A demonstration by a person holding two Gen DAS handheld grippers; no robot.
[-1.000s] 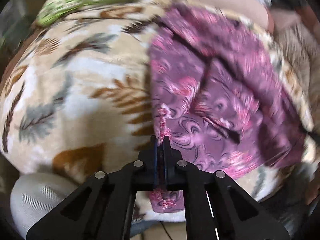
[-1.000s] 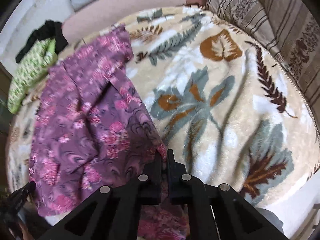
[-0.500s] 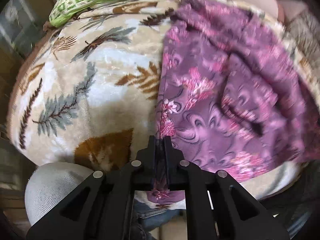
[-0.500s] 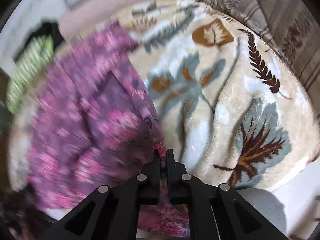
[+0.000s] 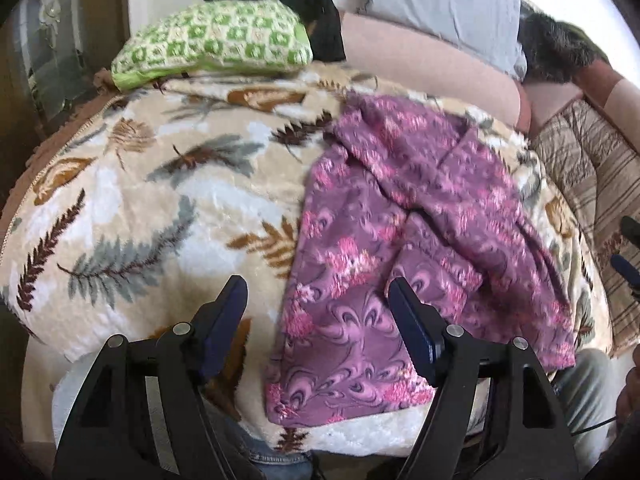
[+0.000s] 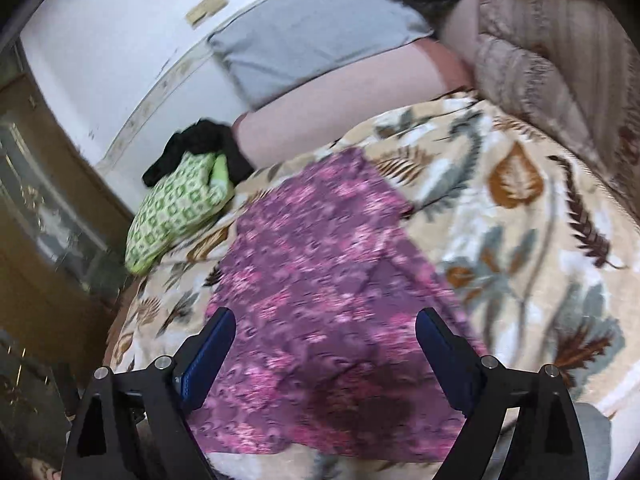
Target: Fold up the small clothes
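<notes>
On the bed's near edge: purple garment (image 5: pixel 400 240), long axis running away | left tongs (image 5: pixel 316 296), right tongs (image 6: pixel 324 328) just opened, empty, both above its near hem.

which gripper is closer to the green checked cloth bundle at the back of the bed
Left. The left gripper hangs open over the purple garment's near-left edge, on the green bundle's side; the right gripper, also open, is farther across.
</notes>
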